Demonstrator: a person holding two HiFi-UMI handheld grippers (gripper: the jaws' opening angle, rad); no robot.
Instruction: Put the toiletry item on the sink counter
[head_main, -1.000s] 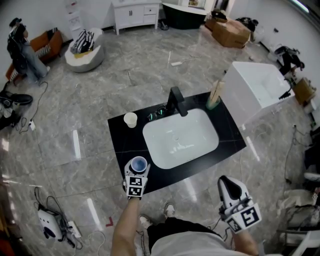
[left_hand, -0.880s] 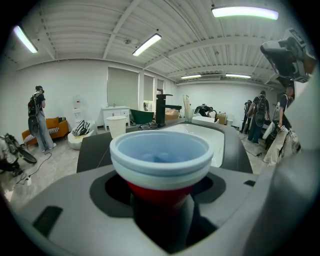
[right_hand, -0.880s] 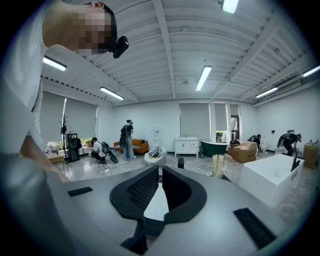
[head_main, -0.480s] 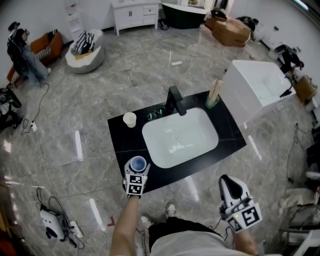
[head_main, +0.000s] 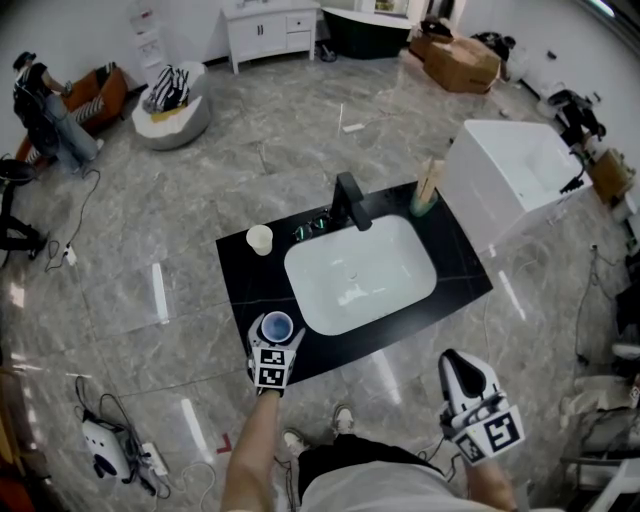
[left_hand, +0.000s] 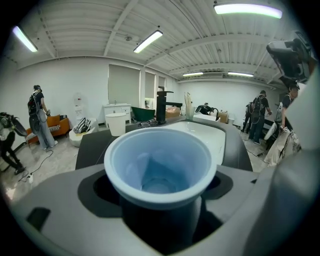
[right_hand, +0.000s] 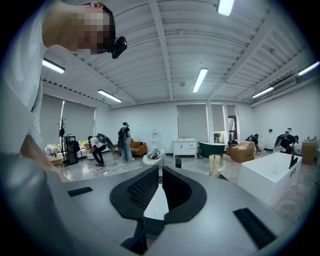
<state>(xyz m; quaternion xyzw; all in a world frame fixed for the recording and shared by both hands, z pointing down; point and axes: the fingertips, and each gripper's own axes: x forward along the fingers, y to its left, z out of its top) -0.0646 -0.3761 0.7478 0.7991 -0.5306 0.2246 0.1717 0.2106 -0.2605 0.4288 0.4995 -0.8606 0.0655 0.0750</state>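
Note:
A pale blue cup (head_main: 277, 326) stands upright on the black sink counter (head_main: 245, 290), at its near left corner. My left gripper (head_main: 277, 334) is around it and its jaws are opening. In the left gripper view the blue cup (left_hand: 159, 165) fills the middle, with dark gaps between it and the jaws of the left gripper (left_hand: 159, 192). My right gripper (head_main: 462, 376) hangs off the counter at the lower right, near the person's body. In its own view the right gripper (right_hand: 160, 187) has its ribbed pads almost together, with nothing between them.
The white basin (head_main: 360, 275) fills the counter's middle, with a black faucet (head_main: 350, 203) behind it. A small white cup (head_main: 260, 239) stands at the back left and a green holder (head_main: 427, 198) with sticks at the back right. A white bathtub (head_main: 510, 175) stands to the right.
The left gripper's jaws have spread slightly around the blue cup, which stays in place on the counter. The right gripper has not moved.

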